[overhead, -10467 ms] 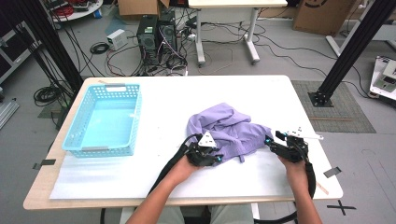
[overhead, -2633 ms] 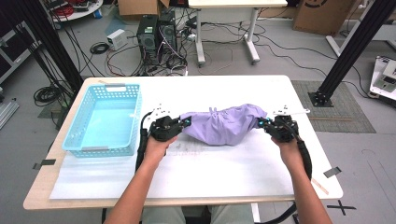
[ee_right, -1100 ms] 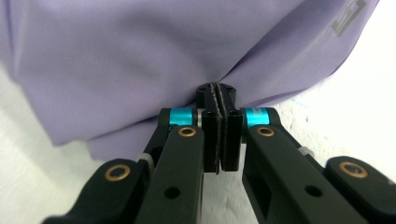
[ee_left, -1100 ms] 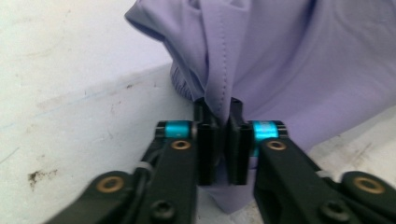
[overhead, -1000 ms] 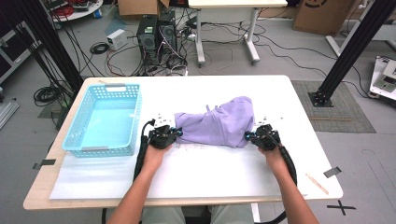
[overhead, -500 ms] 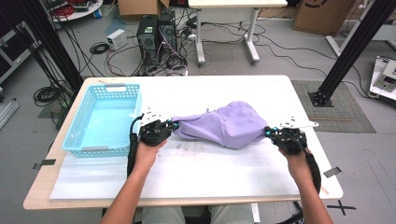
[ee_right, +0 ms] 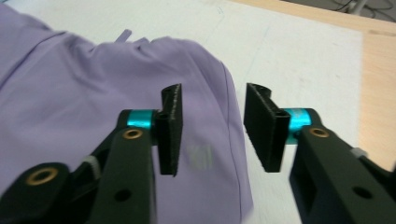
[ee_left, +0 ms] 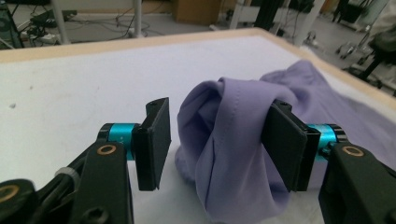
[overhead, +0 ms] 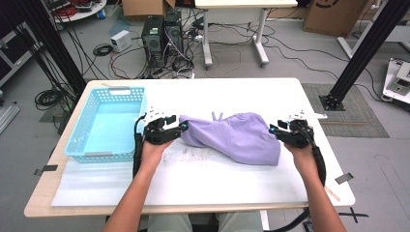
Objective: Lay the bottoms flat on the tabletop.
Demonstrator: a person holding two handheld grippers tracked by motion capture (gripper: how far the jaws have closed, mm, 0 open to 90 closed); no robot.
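Since half a second ago the purple cloth (overhead: pixel 234 137) has dropped from its stretched, lifted span and now lies slack on the counter (overhead: pixel 241 92), a low heap just right of the blue basket (overhead: pixel 106 123). Both tools have just been opening. The left tool (overhead: pixel 180 128) stands at the cloth's end nearest the basket; in the left gripper view a bunched fold of cloth (ee_left: pixel 229 144) sits between its jaws, resting against the right-hand pad while the left-hand pad stands clear of it, so the left tool (ee_left: pixel 217 140) is released, not gripping. The right tool (overhead: pixel 273 130) is at the cloth's far end from the basket, its tips just at the fabric's edge. In the right gripper view the jaws of the right tool (ee_right: pixel 212 133) are parted with nothing pinched between them; the cloth (ee_right: pixel 93 93) lies below and beyond them, with a pale label showing on it and bare counter (ee_right: pixel 299 60) to the side. That tool too is released.

The cloth rests wholly on the counter, outside the basket, with a small tab sticking up at its far edge. The person's forearms reach in from the near edge of the counter, one on each side of the cloth. Beyond the basket, on the floor, stand computer towers (overhead: pixel 162 31) amid loose cables.
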